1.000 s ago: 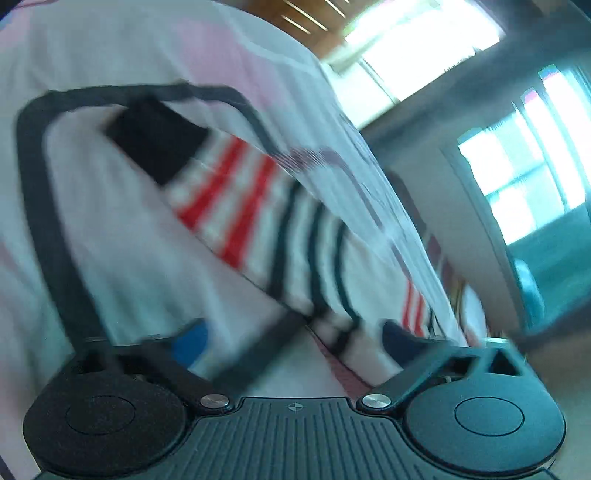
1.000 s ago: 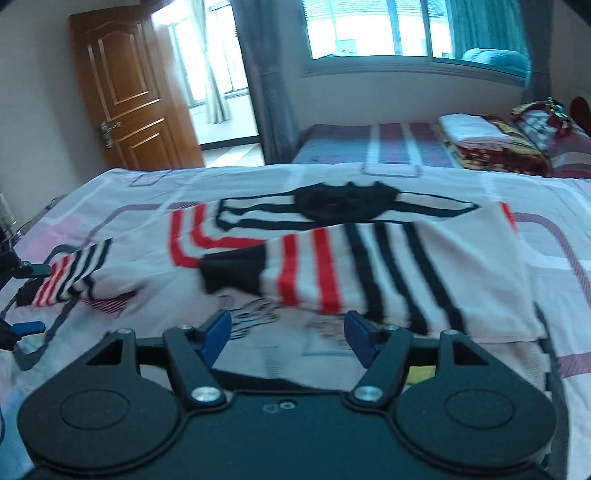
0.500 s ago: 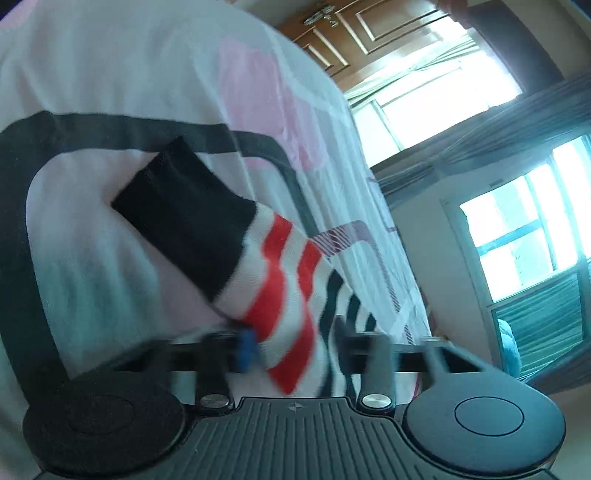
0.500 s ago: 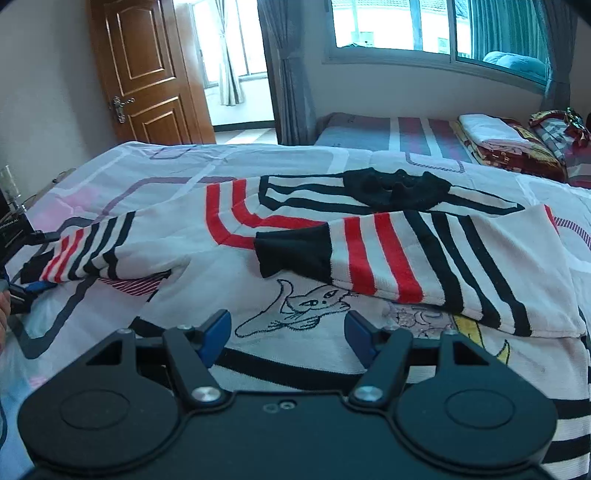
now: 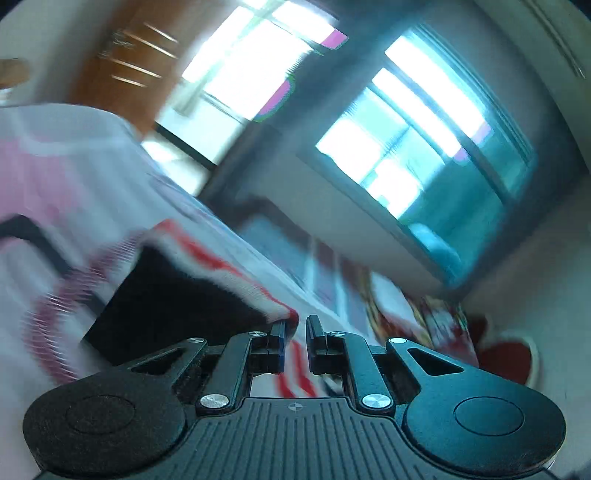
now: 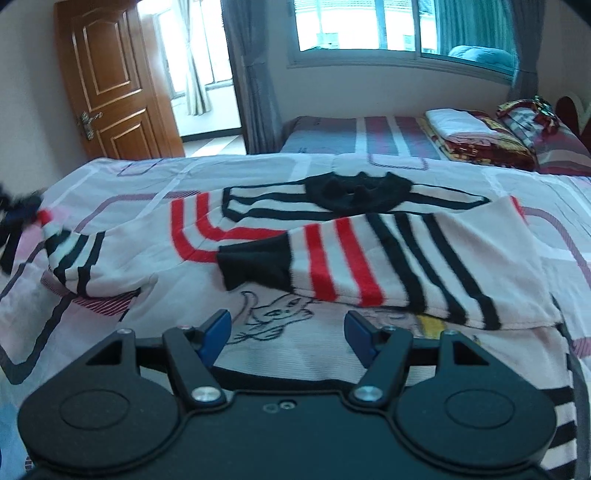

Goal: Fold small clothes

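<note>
Sweater (image 6: 369,251), striped white, red and black with a cartoon cat drawn on its front, lies spread on the bed (image 6: 258,166) ahead of me, one sleeve (image 6: 351,266) already folded across the chest. My left gripper (image 5: 295,334) is closing on the other sleeve (image 5: 207,280), the knit pinched between its jaws near the black cuff and lifted clear of the sheet, which I judge is so that it can be carried over to match the first. My right gripper (image 6: 286,328) hangs over the cat, jaws apart and holding nothing, probably ready to steady the body. Under it all is a patterned sheet; beyond are a second bed (image 6: 369,136) with folded bedding, a window (image 6: 369,26) and a wooden door (image 6: 110,81).
</note>
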Tool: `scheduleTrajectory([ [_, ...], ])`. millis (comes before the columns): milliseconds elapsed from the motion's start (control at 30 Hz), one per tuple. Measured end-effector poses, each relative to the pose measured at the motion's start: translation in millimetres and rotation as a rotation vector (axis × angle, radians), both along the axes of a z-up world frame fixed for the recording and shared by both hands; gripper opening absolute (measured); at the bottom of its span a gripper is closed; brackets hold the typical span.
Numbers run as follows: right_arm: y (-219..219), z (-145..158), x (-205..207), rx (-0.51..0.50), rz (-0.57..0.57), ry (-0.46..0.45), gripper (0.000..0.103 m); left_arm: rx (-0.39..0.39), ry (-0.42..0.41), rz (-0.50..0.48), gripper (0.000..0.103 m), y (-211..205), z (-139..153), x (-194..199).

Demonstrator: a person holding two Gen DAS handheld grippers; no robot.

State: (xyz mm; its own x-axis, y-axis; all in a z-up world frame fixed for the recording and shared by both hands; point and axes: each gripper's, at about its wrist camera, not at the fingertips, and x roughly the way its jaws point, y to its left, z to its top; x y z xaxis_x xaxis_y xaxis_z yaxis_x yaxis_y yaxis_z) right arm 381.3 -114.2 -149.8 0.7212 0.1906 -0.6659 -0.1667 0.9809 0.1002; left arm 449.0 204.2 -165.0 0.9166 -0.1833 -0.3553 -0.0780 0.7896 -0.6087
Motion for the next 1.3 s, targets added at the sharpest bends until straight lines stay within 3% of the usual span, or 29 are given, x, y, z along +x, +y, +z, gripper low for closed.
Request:
scheduleTrajectory([
  [67,-12.7,0.2,-1.7,0.003,-0.018,-0.002,0.067,-0.024,0.018,-0.049,0.011,-32.9,-0.2,9.9],
  [167,-32.3,-0.1,-4.2,0.023,-0.033,0.005,0.067,0.050,0.009,-0.263,0.011,-111.1,7.9,25.6],
  [233,-45.1,1.6,-5.8,0.035,-0.045,0.010,0.067,0.060,0.034,-0.365,0.011,-153.8,3.8,35.1],
  [300,-59.8,4.9,-7.2,0.045,-0.066,0.003,0.067,0.043,0.084,-0.417,0.011,-183.6,-6.3,40.5],
  [367,-73.0,6.9,-8.2,0.048,-0.088,-0.003,0.067,0.072,0.125,-0.398,0.011,-192.7,-11.7,36.9],
  [467,-87.4,6.8,-6.5,0.084,-0.084,0.016,0.069,0.094,0.205,-0.327,0.012,-174.2,-11.7,32.1],
  [600,-76.2,2.0,4.6,0.129,-0.022,0.042,0.071,0.136,0.226,-0.191,0.012,-121.9,2.0,9.9],
  [733,-36.1,-0.4,25.7,0.175,0.074,0.068,0.071,0.207,0.225,-0.033,0.012,-58.7,10.8,-0.8],
  [900,37.9,-1.7,45.5,0.157,0.219,0.066,0.070,0.200,0.287,0.092,0.012,9.6,-4.9,-3.0],
  [1100,115.9,-7.0,57.2,0.064,0.333,0.022,0.070,0.144,0.359,0.087,0.012,41.9,-37.4,1.5],
  [1300,162.6,-15.2,81.1,-0.066,0.374,-0.050,0.070,0.128,0.367,0.039,0.012,46.2,-54.2,14.1],
])
